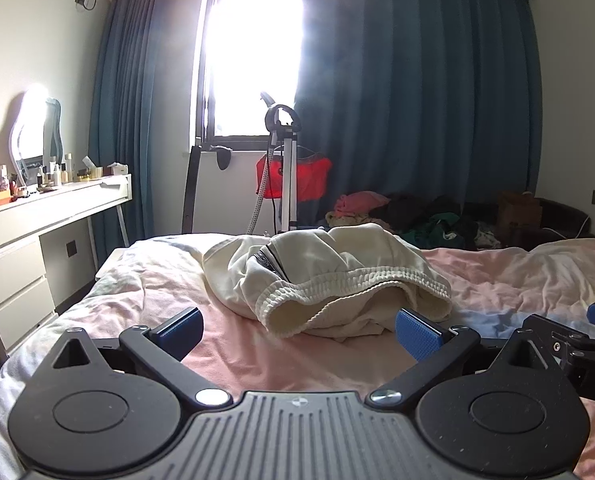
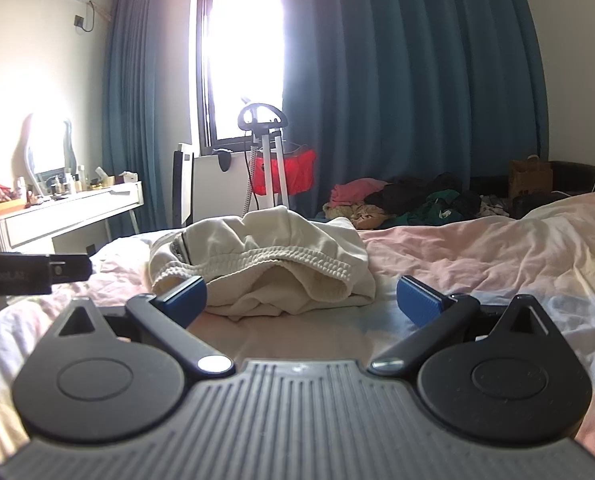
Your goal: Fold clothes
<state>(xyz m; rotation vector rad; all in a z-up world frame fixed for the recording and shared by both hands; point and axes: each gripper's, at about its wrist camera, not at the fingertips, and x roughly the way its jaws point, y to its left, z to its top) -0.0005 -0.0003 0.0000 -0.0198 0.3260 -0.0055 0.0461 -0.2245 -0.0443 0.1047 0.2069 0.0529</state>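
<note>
Your bed [image 1: 233, 344] fills the lower half of both views, covered in a soft, rumpled sheet of pale pink with washed-out white and faint blue patches. Behind it hang heavy teal curtains [image 1: 409, 92] in long vertical folds, parted around a bright window [image 1: 253, 52]. To the left stands a white dressing table [image 1: 57, 208] with smooth flat drawer fronts and small bottles on top. A heap of mixed clothes [image 1: 417, 212] lies past the far edge of the bed.

The cream shorts [image 1: 325, 276] sit crumpled in a loose mound on the sheet, thick and slightly fuzzy, with a ribbed, gathered elastic waistband gaping towards you and a dark zip on the left side.

Your left gripper [image 1: 299, 330] is held low and level over the sheet, its blue ridged pads spread wide with nothing between them, just short of the waistband. Your right gripper [image 2: 301, 296] is posed the same way, fingers wide apart and empty, the left pad overlapping the shorts' near edge in its view; I cannot tell whether it touches.
</note>
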